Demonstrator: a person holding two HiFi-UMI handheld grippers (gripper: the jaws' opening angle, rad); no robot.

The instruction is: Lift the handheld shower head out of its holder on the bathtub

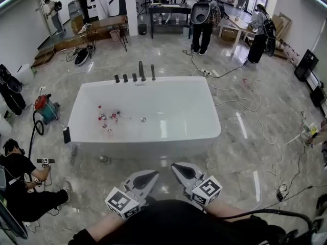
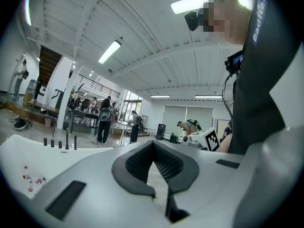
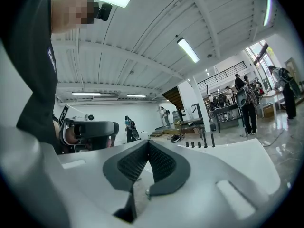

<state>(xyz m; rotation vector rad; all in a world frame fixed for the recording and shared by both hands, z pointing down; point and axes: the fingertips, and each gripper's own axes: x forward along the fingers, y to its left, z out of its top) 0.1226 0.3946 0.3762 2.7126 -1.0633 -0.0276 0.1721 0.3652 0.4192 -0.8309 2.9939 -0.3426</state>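
Note:
A white bathtub (image 1: 153, 137) stands on the marble floor ahead of me. Several black fittings (image 1: 135, 76) rise from its far rim; a slim black rod (image 1: 153, 72) at their right end looks like the handheld shower head. My left gripper (image 1: 151, 175) and right gripper (image 1: 177, 167) are both shut and empty, held side by side short of the tub's near wall and far from the fittings. In the left gripper view the gripper (image 2: 153, 144) points level, with the tub (image 2: 28, 158) and fittings (image 2: 60, 142) off to its left. In the right gripper view the gripper (image 3: 148, 144) has the fittings (image 3: 199, 143) to its right.
Several small red and white items (image 1: 107, 119) lie on the tub floor near the drain (image 1: 143, 119). Cables (image 1: 255, 121) snake over the floor at right. A red vacuum (image 1: 43, 106) and a crouching person (image 1: 20, 182) are at left. People (image 1: 204, 14) stand beyond the tub.

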